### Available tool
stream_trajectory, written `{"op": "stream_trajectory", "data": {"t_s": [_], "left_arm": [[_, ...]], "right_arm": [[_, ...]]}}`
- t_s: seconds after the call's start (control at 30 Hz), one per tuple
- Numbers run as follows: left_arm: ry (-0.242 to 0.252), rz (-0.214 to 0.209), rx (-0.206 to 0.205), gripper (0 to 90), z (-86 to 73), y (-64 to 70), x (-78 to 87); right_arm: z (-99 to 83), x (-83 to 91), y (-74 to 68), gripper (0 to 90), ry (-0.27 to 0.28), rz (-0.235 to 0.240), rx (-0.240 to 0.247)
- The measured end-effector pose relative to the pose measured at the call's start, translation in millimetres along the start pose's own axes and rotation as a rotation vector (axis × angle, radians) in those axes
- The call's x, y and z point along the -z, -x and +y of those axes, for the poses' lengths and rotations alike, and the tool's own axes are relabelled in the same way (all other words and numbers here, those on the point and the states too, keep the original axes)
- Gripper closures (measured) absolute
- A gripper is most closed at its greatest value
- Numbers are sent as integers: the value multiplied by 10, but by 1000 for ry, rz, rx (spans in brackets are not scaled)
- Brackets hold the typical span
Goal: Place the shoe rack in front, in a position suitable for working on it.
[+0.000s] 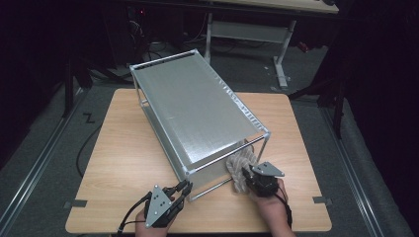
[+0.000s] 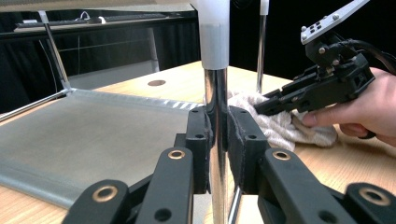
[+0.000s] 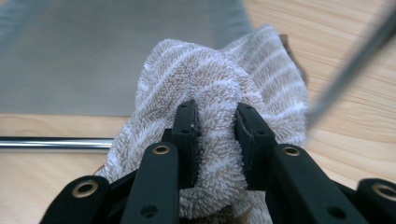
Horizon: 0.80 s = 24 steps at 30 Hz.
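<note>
A two-tier metal rack with grey shelves stands slantwise on the wooden table. My left gripper is shut on the rack's near corner post, the chrome tube clamped between both pads. A beige striped towel lies bunched at the rack's near right end, by the lower shelf. My right gripper is shut on a fold of that towel, which bulges up between its jaws. The left gripper view shows the right gripper and its hand pressed into the towel.
The wooden table has bare surface left of the rack and along its near edge. A white-legged desk stands behind on the grey floor. A chrome bottom rail of the rack runs across in front of the towel.
</note>
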State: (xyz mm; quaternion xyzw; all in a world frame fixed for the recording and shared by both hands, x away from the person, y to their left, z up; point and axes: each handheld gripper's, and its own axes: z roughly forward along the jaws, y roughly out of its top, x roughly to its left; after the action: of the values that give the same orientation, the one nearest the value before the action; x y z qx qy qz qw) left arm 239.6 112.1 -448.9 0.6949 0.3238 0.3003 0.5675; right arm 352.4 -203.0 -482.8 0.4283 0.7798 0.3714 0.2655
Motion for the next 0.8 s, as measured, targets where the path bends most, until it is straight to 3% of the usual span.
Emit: {"op": "stream_trajectory", "data": {"t_s": [0.2, 0.3, 0.5, 0.6, 0.7, 0.8], "left_arm": [[1, -7, 1, 788, 0, 24, -10], [-1, -10, -4, 788, 0, 16, -13], [-2, -20, 5, 788, 1, 26, -20], [-3, -26, -3, 788, 5, 38, -28], [-5, -30, -6, 786, 8, 53, -30], [-4, -32, 0, 784, 7, 53, -32]], "right_arm": [[-7, 24, 84, 654, -3, -12, -29], [10, 108, 50, 553, 35, 0, -29], [5, 237, 83, 317, 96, -12, -79], [-30, 142, 81, 269, 43, 14, -83], [-66, 21, 59, 266, -16, -6, -57], [-104, -62, 71, 340, -64, 18, -64]]}}
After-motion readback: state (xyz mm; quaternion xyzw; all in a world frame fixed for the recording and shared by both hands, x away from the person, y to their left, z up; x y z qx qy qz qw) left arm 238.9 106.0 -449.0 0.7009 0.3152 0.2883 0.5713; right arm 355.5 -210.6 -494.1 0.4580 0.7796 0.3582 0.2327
